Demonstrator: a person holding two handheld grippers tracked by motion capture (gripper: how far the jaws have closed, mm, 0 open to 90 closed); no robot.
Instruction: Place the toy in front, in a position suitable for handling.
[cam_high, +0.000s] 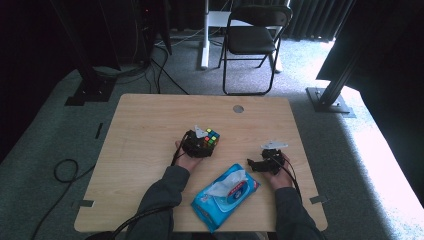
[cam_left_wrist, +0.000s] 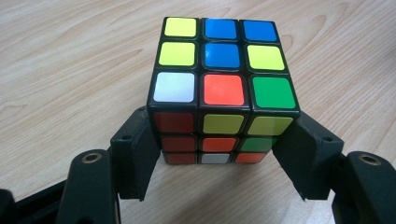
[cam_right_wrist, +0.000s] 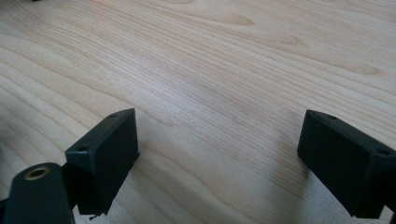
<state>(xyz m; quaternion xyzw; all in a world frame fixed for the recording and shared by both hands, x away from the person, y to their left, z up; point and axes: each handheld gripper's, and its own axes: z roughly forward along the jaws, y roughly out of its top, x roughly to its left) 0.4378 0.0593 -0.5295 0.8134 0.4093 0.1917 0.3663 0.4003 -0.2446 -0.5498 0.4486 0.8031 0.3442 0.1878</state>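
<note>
The wipes pack's (cam_high: 226, 197) label print is perhaps too small to read.

Dim room, daylight from the right
High view was soft; carpet (cam_high: 380, 150) blown out, tabletop (cam_high: 150, 130) evenly lit, close-ups sharp.

Recording lab: black curtains (cam_high: 320, 17), metal rig stands (cam_high: 334, 95), folding chair (cam_high: 252, 40).

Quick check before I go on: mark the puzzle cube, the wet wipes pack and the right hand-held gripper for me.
puzzle cube (cam_left_wrist: 223, 88), left gripper view, on the orange sticker of its top face.
wet wipes pack (cam_high: 220, 205), high view, on its blue wrapper.
right hand-held gripper (cam_right_wrist: 217, 163), right gripper view, midway between its two open jaws.
</note>
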